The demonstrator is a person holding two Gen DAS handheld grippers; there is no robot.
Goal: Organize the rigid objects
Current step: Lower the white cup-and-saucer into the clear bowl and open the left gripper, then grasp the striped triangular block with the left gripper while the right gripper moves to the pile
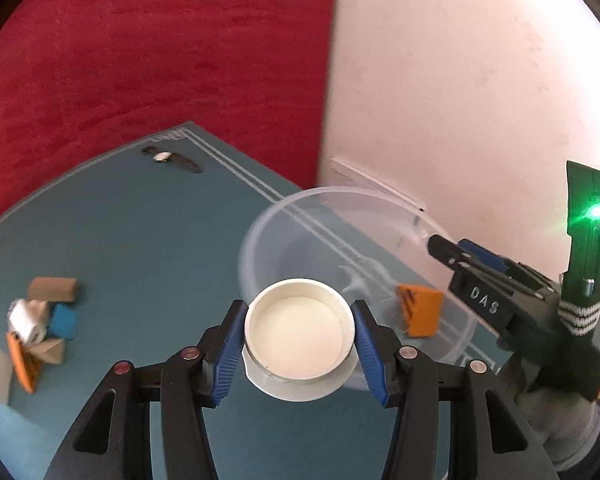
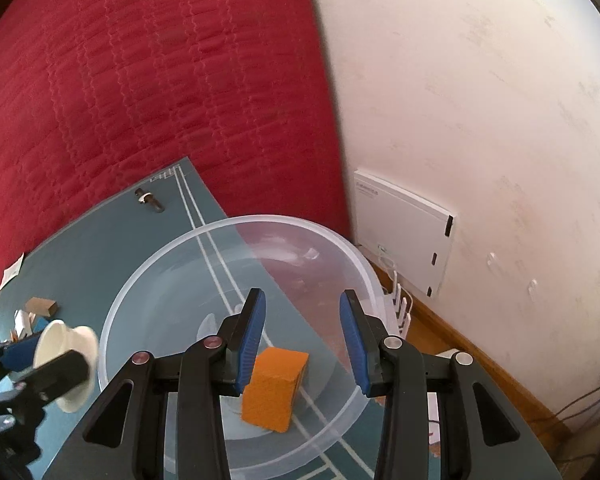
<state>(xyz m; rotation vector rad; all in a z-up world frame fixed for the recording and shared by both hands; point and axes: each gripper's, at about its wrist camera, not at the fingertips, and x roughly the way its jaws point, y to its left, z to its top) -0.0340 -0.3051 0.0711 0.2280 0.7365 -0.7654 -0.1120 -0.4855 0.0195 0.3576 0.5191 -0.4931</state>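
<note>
My left gripper [image 1: 300, 308] is shut on a white round cup-like part [image 1: 300, 336], its blue pads pressing the two sides, and holds it above the table at the near rim of a clear plastic bowl [image 1: 340, 190]. An orange block [image 1: 420, 312] lies in the bowl. In the right wrist view, my right gripper [image 2: 302, 296] hovers open over the bowl [image 2: 260, 218] and the orange block [image 2: 274, 388], with nothing between its fingers. The white part [image 2: 66, 344] shows at the left there, just outside the bowl's rim. The right gripper [image 1: 440, 244] also reaches in over the bowl's right side.
A heap of small blocks [image 1: 40, 320], brown, white, blue and orange, lies at the left of the teal table [image 1: 140, 240]. A wristwatch [image 1: 168, 157] rests near the far corner. A red bedcover [image 2: 140, 80] lies behind, and a white box [image 2: 404, 232] leans on the wall.
</note>
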